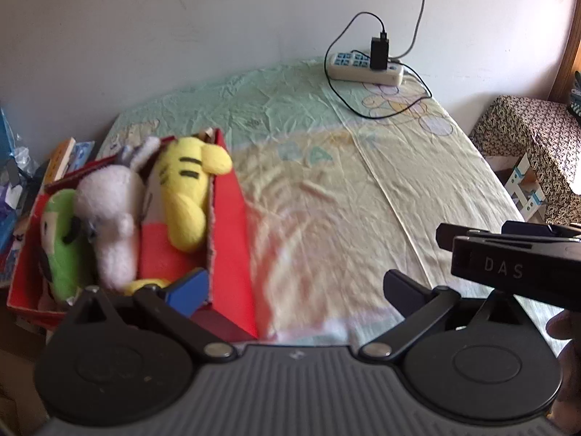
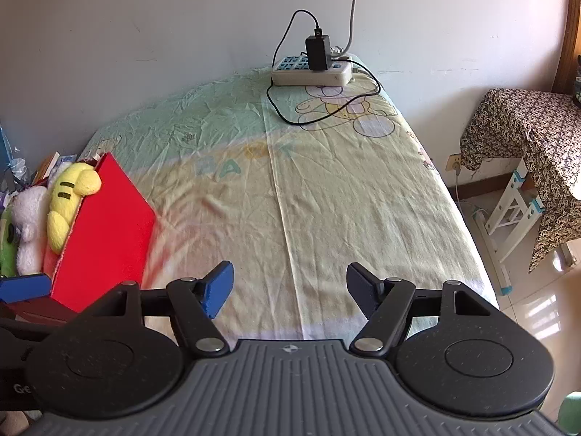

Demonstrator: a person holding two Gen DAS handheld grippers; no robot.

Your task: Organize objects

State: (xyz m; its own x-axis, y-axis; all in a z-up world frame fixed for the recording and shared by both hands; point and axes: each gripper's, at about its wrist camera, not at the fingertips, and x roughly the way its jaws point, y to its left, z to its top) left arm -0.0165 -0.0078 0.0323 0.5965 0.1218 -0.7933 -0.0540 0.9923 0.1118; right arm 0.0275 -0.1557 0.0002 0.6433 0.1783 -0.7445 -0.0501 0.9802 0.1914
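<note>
While the yellow plush (image 1: 189,189), white plush (image 1: 109,218) and green plush (image 1: 61,243) are sitting in the red box (image 2: 105,225), both the left gripper (image 1: 290,290) and right gripper (image 2: 287,287) are gaping wide and empty, suggesting tidying is nearly finishing.

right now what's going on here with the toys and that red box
A person holds a gripper in each hand over a bed. Three plush toys, the yellow, white and green ones, already lie in the red box at the bed's left edge. The left gripper and right gripper are both open and hold nothing. Only a power strip with its charger is left on the sheet, so the tidying looks done.
</note>
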